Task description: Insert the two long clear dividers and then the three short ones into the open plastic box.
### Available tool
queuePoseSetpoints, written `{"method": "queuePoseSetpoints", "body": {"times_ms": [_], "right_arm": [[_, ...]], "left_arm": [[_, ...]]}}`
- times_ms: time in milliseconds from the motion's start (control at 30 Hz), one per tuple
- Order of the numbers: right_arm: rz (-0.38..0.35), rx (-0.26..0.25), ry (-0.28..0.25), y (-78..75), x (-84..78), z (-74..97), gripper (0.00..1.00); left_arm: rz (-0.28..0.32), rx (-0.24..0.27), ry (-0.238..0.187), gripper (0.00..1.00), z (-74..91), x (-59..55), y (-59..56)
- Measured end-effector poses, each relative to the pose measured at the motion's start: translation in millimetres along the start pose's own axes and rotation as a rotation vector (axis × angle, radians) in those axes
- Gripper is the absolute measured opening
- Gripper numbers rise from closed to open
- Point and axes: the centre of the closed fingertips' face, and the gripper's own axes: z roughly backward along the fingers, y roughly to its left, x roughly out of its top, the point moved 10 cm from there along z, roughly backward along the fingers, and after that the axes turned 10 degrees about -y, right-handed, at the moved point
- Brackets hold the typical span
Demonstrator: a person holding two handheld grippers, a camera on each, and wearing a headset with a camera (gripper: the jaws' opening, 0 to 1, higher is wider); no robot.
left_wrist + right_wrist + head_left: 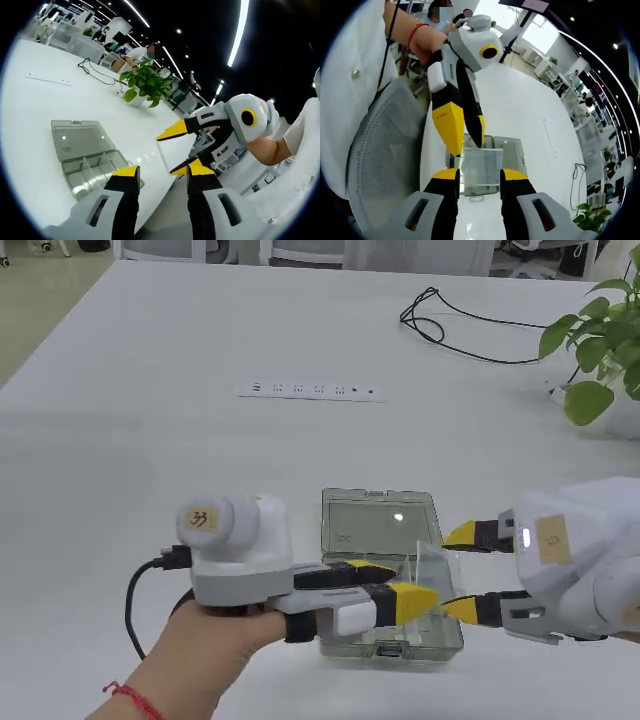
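Note:
The clear plastic box (445,640) lies open near the table's front edge, its lid (380,520) flat behind it. In the left gripper view the box (95,167) shows several clear dividers standing inside. My right gripper (460,570) comes in from the right. A clear divider (480,170) stands upright between its yellow tips, over the box (516,155), its side edges against both pads. My left gripper (405,583) reaches from the left over the box, open, its tips (467,142) just above the divider's top edge. From the left gripper (162,172) I see the right gripper (171,152) opposite.
A white power strip (310,390) lies mid-table, a black cable (450,325) curls at the back right, and a green potted plant (600,350) stands at the right edge. A grey mesh chair (385,150) is beside the table's front edge.

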Motion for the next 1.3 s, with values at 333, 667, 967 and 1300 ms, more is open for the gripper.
{"method": "queuePoseSetpoints", "body": {"times_ms": [333, 667, 967, 1300], "right_arm": [[0.029, 0.016, 0.004, 4.5, 4.9, -1.5, 0.33], [0.061, 0.027, 0.014, 6.4, 8.5, -3.7, 0.33], [0.084, 0.024, 0.028, 6.9, 10.1, -5.3, 0.33], [0.09, 0.009, 0.023, 5.8, 11.4, -6.3, 0.33]], "left_arm": [[0.05, -0.02, 0.006, 0.17, -5.7, -3.7, 0.9], [0.086, -0.039, 0.006, 0.04, -7.7, -5.6, 1.6], [0.11, -0.046, 0.006, 0.0, -7.0, -7.5, 3.8], [0.161, -0.024, -0.022, 0.0, -5.6, -7.5, 5.0]]}}
